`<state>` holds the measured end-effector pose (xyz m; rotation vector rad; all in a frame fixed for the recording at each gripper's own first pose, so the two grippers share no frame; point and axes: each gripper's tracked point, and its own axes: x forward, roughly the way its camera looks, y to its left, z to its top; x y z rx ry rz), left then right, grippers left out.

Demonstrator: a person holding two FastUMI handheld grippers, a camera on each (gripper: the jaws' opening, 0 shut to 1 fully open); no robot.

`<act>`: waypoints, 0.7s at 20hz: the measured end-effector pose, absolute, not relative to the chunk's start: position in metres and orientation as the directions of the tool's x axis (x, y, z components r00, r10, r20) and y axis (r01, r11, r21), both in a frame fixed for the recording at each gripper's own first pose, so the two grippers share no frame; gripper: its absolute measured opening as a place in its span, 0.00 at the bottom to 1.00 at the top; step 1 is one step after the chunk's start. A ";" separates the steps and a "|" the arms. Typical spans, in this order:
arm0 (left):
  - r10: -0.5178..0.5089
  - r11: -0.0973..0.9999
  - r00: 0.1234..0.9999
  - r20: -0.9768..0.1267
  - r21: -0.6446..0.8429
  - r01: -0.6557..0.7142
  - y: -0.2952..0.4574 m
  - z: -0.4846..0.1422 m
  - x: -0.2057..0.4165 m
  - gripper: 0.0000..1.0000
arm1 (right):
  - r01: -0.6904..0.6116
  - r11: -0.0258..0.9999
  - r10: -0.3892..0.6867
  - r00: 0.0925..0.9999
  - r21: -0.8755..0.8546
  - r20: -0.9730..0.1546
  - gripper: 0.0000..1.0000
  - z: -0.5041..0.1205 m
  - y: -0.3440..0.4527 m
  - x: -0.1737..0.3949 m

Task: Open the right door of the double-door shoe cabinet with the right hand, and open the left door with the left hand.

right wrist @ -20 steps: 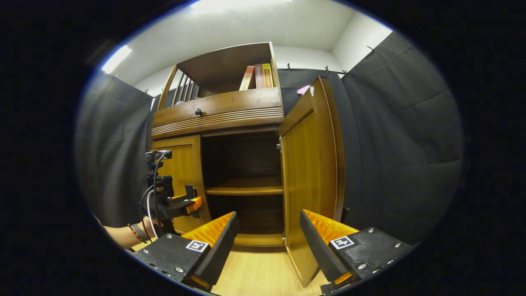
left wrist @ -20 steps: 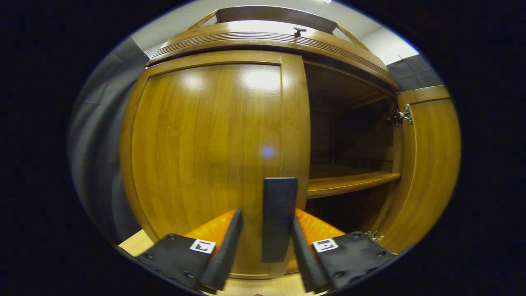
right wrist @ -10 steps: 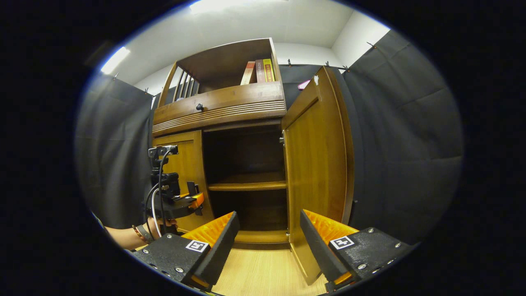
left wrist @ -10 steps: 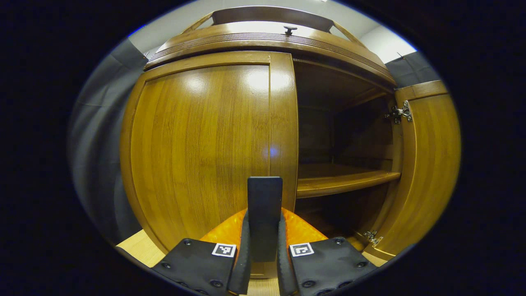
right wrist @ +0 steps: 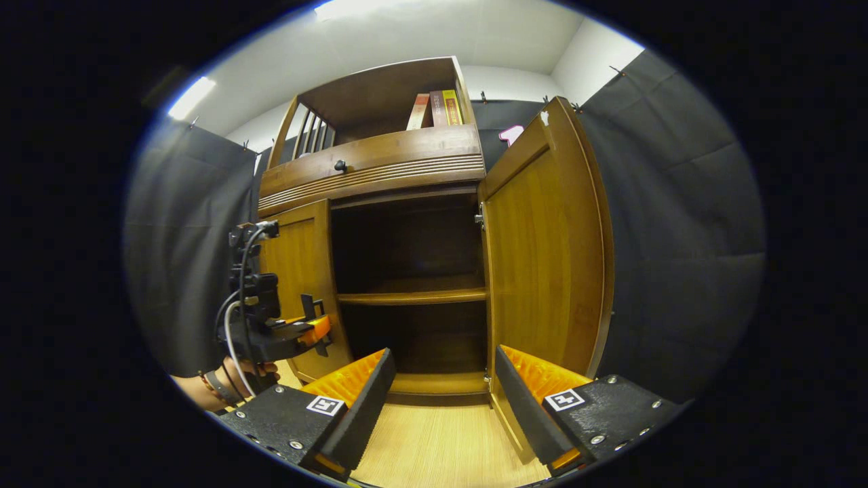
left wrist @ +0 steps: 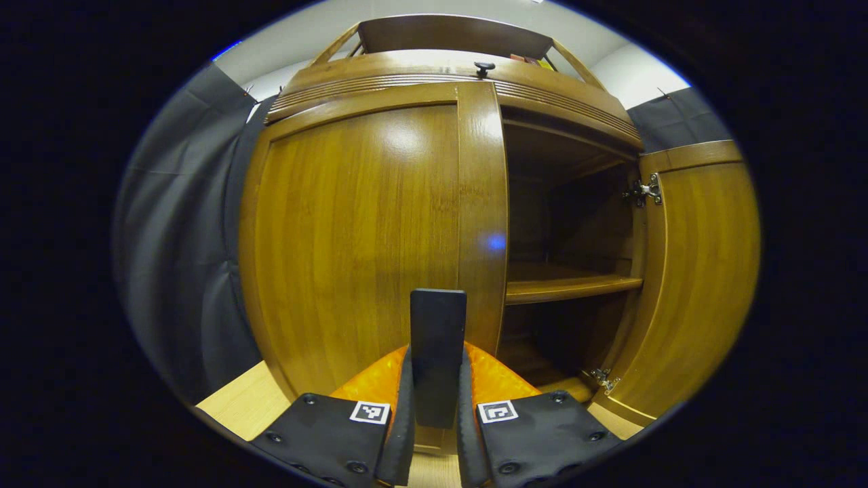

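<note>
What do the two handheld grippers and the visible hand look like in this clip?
Each gripper has black, screw-fastened finger bodies carrying small square black-and-white markers, seen on the left gripper and right gripper. Seen from the right gripper view, the left unit is a black block with cables looping down. The hand holding it wears a wristband.

Wooden shoe cabinet (right wrist: 380, 176), right door (right wrist: 542, 251) swung wide open, left door (left wrist: 366, 230) barely ajar, dark handle (left wrist: 438, 352) upright
</note>
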<state>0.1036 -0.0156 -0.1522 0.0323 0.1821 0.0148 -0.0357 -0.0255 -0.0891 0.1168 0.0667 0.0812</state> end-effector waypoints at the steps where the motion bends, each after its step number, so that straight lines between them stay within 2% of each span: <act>1: 0.020 0.999 0.983 -0.182 0.033 -0.014 -0.011 -0.151 0.092 0.34 | -0.082 0.990 0.089 0.994 0.118 -0.058 0.92 -0.085 -0.023 -0.034; 9: 0.098 0.994 0.981 -0.169 0.067 -0.088 0.038 -0.131 0.012 0.31 | -0.088 0.992 0.095 0.993 0.087 -0.075 0.92 -0.089 -0.016 -0.025; 14: 0.196 0.978 0.968 -0.156 0.096 -0.183 0.068 -0.121 -0.017 0.30 | -0.098 0.991 0.106 0.990 0.092 -0.089 0.92 -0.094 -0.011 -0.026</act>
